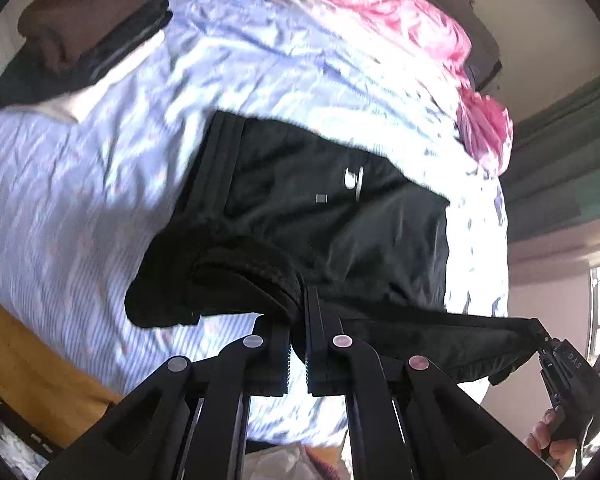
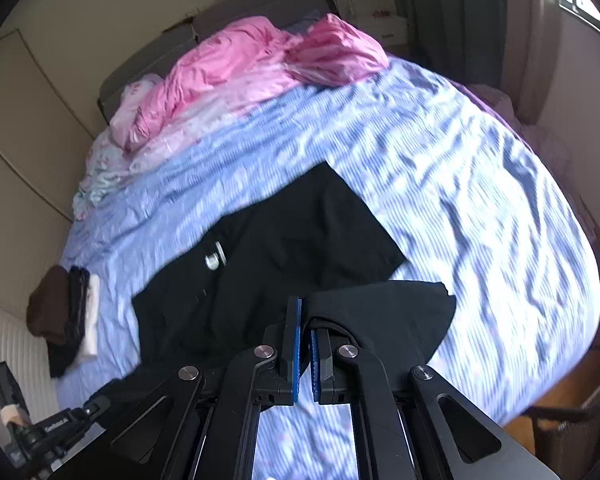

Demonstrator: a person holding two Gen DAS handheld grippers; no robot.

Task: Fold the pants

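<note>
Black pants point(image 1: 320, 216) with a white logo lie on the blue striped bed sheet point(image 1: 80, 200). My left gripper point(image 1: 298, 320) is shut on one corner of the pants' near edge, lifted off the bed. The right gripper shows at the right of the left wrist view point(image 1: 542, 340), shut on the other corner, with the edge stretched between the two. In the right wrist view the pants point(image 2: 284, 248) lie ahead and my right gripper point(image 2: 306, 320) is shut on the raised black fabric. The left gripper point(image 2: 96, 404) shows at lower left.
A pile of folded dark and brown clothes point(image 1: 80, 36) lies on the far left of the bed point(image 2: 60, 312). A crumpled pink duvet point(image 2: 240, 68) lies at the head of the bed. A wall runs along the left and a green curtain point(image 1: 560, 152) hangs right.
</note>
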